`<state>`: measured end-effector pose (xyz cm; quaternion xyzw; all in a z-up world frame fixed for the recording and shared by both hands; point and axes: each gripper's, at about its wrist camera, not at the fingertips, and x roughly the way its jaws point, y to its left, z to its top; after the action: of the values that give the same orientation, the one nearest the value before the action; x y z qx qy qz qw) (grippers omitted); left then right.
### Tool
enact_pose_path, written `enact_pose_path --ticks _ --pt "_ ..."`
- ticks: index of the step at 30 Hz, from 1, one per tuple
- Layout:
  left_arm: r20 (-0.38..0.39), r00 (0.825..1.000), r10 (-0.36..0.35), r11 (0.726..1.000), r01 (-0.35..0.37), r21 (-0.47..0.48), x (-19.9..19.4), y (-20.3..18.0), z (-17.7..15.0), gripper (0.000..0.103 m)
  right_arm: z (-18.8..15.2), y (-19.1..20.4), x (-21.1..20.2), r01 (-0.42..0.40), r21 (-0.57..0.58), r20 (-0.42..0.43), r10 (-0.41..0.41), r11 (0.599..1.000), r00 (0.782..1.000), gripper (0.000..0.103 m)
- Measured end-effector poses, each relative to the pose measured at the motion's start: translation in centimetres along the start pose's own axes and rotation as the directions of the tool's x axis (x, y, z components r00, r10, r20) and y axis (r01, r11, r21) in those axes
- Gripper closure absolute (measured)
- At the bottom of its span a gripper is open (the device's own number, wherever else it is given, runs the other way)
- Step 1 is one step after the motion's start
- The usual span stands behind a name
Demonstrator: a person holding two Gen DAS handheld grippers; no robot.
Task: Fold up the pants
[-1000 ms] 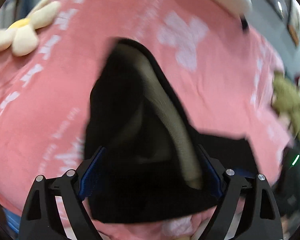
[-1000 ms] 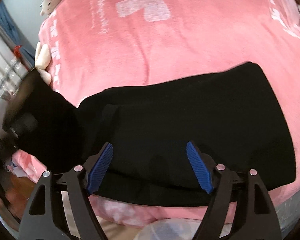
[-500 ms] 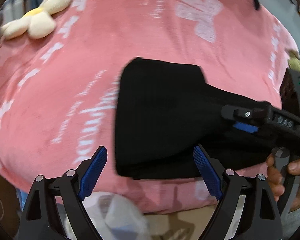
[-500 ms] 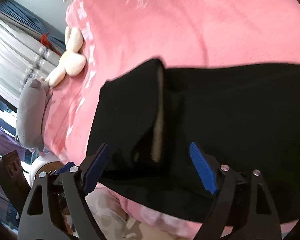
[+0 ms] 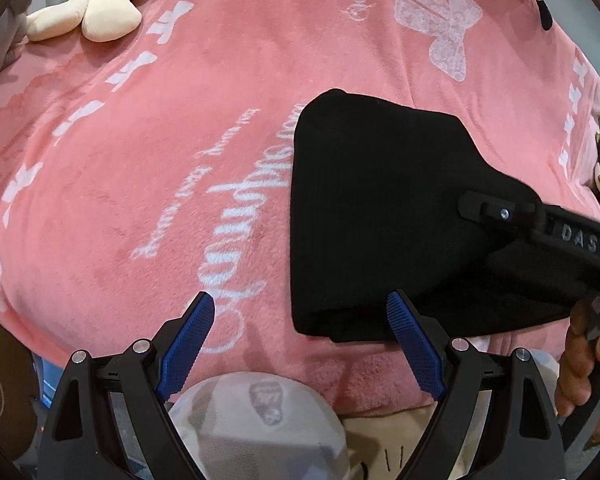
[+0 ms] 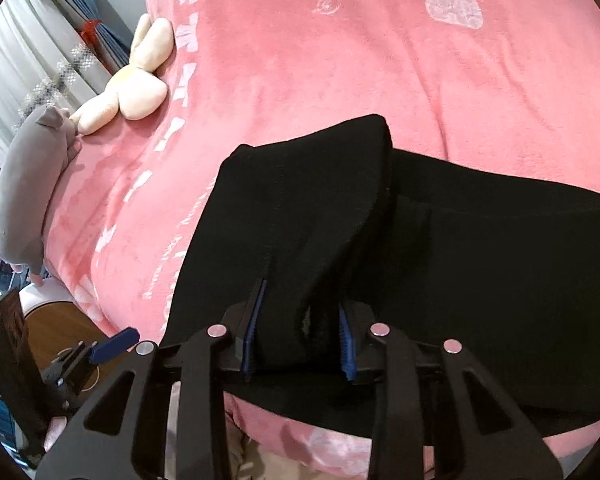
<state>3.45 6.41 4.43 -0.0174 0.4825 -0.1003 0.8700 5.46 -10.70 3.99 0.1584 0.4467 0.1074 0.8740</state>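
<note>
We see the pants [image 6: 440, 248] lying on the blanket [image 6: 340, 80] that covers the bed, near its front edge, one end folded over onto the rest. Behind and to the left, the flower cushion [image 5: 96, 12] lies at the blanket's edge, and in the right wrist view a plush animal [image 6: 32, 184] lies just left of it.

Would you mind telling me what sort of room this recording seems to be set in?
Most likely a bedroom: a bed under a pink blanket, plush toys lying on it, and curtains at one side.
</note>
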Motion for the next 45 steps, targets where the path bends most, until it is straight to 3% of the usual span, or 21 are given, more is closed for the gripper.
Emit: enact_pose_path --ticks 6,12,15,18,20,22,26,28,31,33,36,38,41,42,43,45 --pt "0.002 1.0 0.004 1.0 -0.004 -0.008 -0.5 0.6 -0.3 0.017 0.0 -1.5 1.8 -0.051 0.127 -0.04 0.056 0.991 0.998 0.069" --pt "0.005 1.0 0.03 0.999 -0.029 -0.019 -0.9 1.3 -0.6 0.017 0.2 -0.1 0.7 -0.059 0.111 -0.014 0.06 0.992 0.998 0.069" --pt "0.005 1.0 0.031 0.999 -0.031 -0.02 -1.0 1.3 -0.7 0.017 0.3 0.6 1.0 -0.049 0.064 -0.018 0.05 0.997 0.999 0.062" --pt "0.001 1.0 0.029 0.999 -0.029 -0.019 -1.0 1.1 -0.9 0.017 -0.1 -0.2 2.6 -0.028 0.066 -0.048 0.032 0.997 0.998 0.079" --pt "-0.004 1.0 0.024 1.0 -0.024 -0.012 -1.1 0.8 -1.1 0.017 -0.1 -0.5 2.9 -0.047 0.086 -0.046 0.051 0.995 0.998 0.083" --pt "-0.009 1.0 0.03 1.0 -0.03 0.002 -1.1 0.5 -1.3 0.017 0.4 0.3 1.9 -0.075 0.065 -0.02 0.076 0.995 0.997 0.085" --pt "-0.005 1.0 0.015 1.0 -0.015 0.009 -1.5 0.1 -1.1 0.017 2.6 2.6 -5.6 -0.189 -0.039 0.146 0.193 0.981 0.97 0.086" --pt "0.007 1.0 0.009 1.0 -0.01 0.015 -1.9 -0.2 -0.8 0.017 2.8 2.4 -10.5 -0.132 -0.111 0.25 0.157 0.985 0.955 0.086" --pt "0.009 1.0 -0.005 1.0 0.005 0.019 -1.9 -0.7 -0.4 0.017 1.7 -1.6 -13.4 -0.016 -0.083 0.293 0.04 0.996 0.955 0.086" --pt "0.005 1.0 -0.014 1.0 0.014 0.022 -1.6 -1.2 -0.3 0.017 0.2 -6.7 -12.0 0.078 0.022 0.228 -0.081 0.997 0.97 0.086" --pt "-0.012 0.999 -0.029 0.999 0.03 0.025 -0.8 -2.2 -0.2 0.017 -2.4 -12.3 -8.4 0.126 0.149 0.11 -0.143 0.981 0.984 0.085" --pt "-0.019 0.999 -0.032 0.999 0.033 0.043 -0.6 -3.1 -0.1 0.017 -3.6 -13.5 -6.9 0.151 0.173 0.078 -0.166 0.973 0.983 0.085" --pt "-0.018 0.999 -0.029 0.996 0.031 0.079 -0.7 -4.1 -0.2 0.017 -4.2 -14.6 -6.6 0.088 0.226 0.087 -0.11 0.97 0.99 0.072" --pt "-0.018 0.999 -0.03 0.996 0.032 0.088 -0.8 -4.4 -0.2 0.017 -4.1 -15.1 -6.6 0.081 0.253 0.089 -0.107 0.964 0.99 0.053" --pt "-0.017 0.999 -0.03 0.995 0.031 0.095 -0.8 -4.6 -0.2 0.017 -4.0 -15.7 -6.5 0.054 0.283 0.098 -0.085 0.958 0.992 0.043" --pt "-0.017 0.999 -0.033 0.995 0.034 0.089 -0.6 -4.8 -0.1 0.017 -3.7 -16.6 -6.1 -0.007 0.324 0.103 -0.028 0.946 0.994 0.042"
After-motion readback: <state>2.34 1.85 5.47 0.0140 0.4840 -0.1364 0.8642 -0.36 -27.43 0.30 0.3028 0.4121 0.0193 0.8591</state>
